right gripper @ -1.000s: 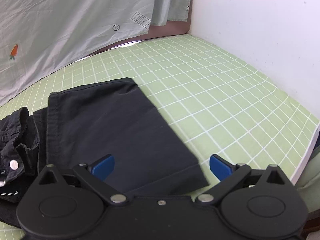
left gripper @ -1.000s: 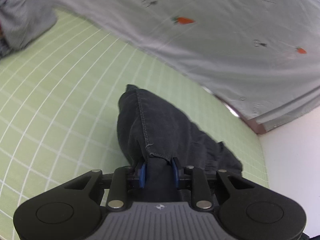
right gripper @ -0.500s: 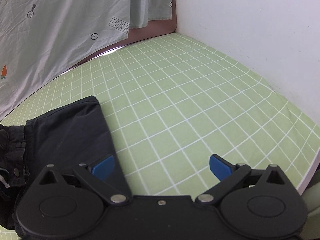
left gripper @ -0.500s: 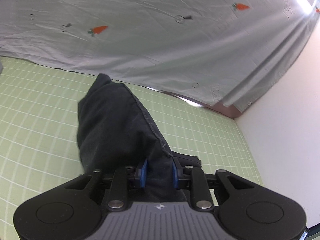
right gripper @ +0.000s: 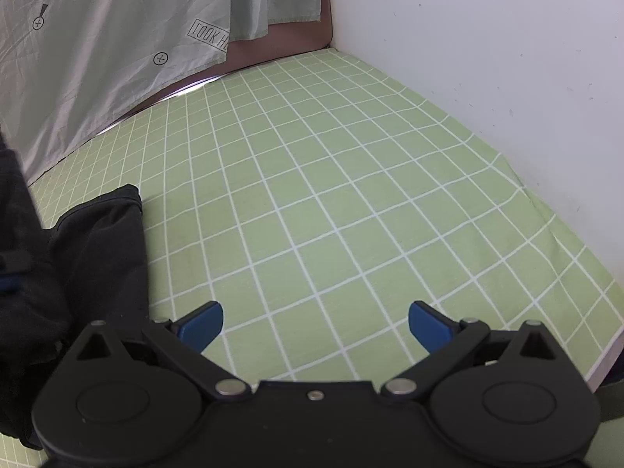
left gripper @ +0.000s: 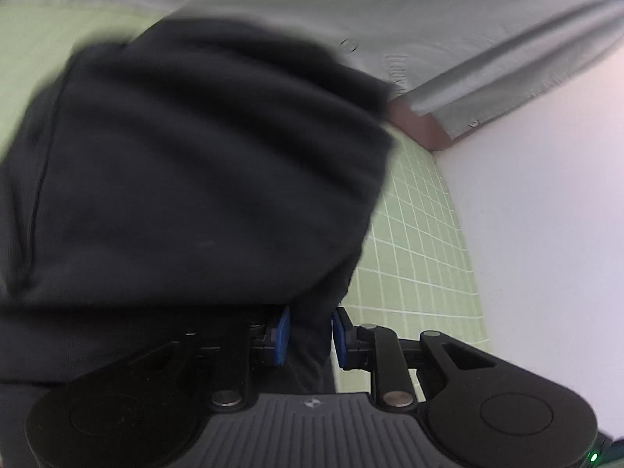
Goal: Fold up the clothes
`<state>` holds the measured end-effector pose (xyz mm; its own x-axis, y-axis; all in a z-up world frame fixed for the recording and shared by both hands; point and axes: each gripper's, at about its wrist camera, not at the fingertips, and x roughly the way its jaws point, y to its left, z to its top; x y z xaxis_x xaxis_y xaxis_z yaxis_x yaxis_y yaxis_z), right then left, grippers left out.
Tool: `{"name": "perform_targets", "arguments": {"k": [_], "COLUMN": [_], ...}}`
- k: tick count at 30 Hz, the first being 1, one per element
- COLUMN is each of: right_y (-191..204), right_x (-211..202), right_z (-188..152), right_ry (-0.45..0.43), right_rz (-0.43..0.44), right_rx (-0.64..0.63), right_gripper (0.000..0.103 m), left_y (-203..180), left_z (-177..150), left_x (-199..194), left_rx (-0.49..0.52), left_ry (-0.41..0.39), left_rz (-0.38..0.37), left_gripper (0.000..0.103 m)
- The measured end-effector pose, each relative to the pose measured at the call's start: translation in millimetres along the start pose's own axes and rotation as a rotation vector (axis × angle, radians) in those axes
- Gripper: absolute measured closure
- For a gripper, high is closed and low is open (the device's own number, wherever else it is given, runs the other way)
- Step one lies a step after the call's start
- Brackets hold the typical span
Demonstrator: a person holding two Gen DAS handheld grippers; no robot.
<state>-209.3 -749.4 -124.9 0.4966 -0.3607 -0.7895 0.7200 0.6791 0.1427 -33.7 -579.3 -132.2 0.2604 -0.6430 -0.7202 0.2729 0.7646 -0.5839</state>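
Observation:
Dark denim trousers (left gripper: 195,179) fill most of the left wrist view, blurred and draped over the gripper body. My left gripper (left gripper: 310,331) is shut on a fold of that dark cloth, which passes between its blue pads (left gripper: 281,331). In the right wrist view the trousers (right gripper: 89,249) lie bunched at the left edge on the green checked sheet (right gripper: 351,195). My right gripper (right gripper: 316,323) stands open above bare sheet, to the right of the trousers, with nothing between its fingers.
A grey printed sheet (right gripper: 117,50) hangs along the back, seen too in the left wrist view as a grey drape (left gripper: 468,39). A white wall (right gripper: 507,58) closes the right side. The bed's front edge (right gripper: 608,355) runs at the lower right.
My left gripper has swung to the right with the trousers, which now hang over it and hide most of its view. My right gripper has slid right, off the cloth onto bare sheet.

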Motion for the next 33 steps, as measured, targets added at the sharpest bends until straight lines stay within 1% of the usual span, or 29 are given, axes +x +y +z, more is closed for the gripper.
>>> {"name": "perform_targets", "arguments": {"k": [3,4,5,6,7,8,10,12,15,18,19,21,24,26,27,29,33], "right_y": [-3,-3,-1,1,6,11,26,47,80,111,121,141,168,181,186,193,206], "right_x": [1,2,2,2,3,3,2,-2,-11,-22,-25,-32,-35,-38,-39,-42,-34], "right_z": [8,11,14,17,20,23,28,30,32,39,40,43,48,49,49,50,55], "right_ry": [-0.01,-0.014,-0.018,-0.02,-0.022,-0.024,-0.032,-0.054,-0.097,-0.137,-0.147,-0.166,-0.16,-0.151,-0.153,-0.16,-0.128], "right_rz": [0.028,0.041,0.055,0.072,0.093,0.115,0.158,0.206,0.274,0.35,0.378,0.434,0.495,0.511,0.519,0.529,0.549], "right_rx": [-0.013,-0.019,-0.024,-0.029,-0.033,-0.038,-0.056,-0.08,-0.113,-0.139,-0.148,-0.165,-0.178,-0.187,-0.196,-0.22,-0.231], "right_gripper": [0.001,0.001,0.001,0.001,0.001,0.001,0.001,0.001,0.001,0.001,0.001,0.001,0.001,0.001,0.001,0.001,0.001], "left_y": [-2,-6,-10,-14,-18,-20,-22,-15,9,45,58,81,90,85,83,83,81], "left_z": [-6,-7,-7,-8,-8,-8,-6,-3,2,7,10,16,30,34,37,42,49], "left_x": [-1,-10,-19,-28,-37,-50,-77,-103,-135,-148,-146,-136,-109,-101,-96,-87,-75], "left_rx": [-0.034,-0.018,-0.003,0.012,0.028,0.041,0.069,0.077,0.052,-0.005,-0.032,-0.079,-0.101,-0.042,-0.013,-0.002,0.043], "left_ry": [-0.003,-0.023,-0.043,-0.063,-0.085,-0.116,-0.18,-0.242,-0.321,-0.338,-0.322,-0.276,-0.191,-0.17,-0.152,-0.122,-0.085], "left_rz": [0.001,0.004,0.006,0.009,0.011,0.015,0.041,0.068,0.151,0.249,0.263,0.258,0.225,0.218,0.193,0.164,0.146], "left_gripper": [0.076,0.07,0.061,0.056,0.05,0.046,0.042,0.04,0.039,0.038,0.038,0.038,0.04,0.04,0.04,0.04,0.039]}}
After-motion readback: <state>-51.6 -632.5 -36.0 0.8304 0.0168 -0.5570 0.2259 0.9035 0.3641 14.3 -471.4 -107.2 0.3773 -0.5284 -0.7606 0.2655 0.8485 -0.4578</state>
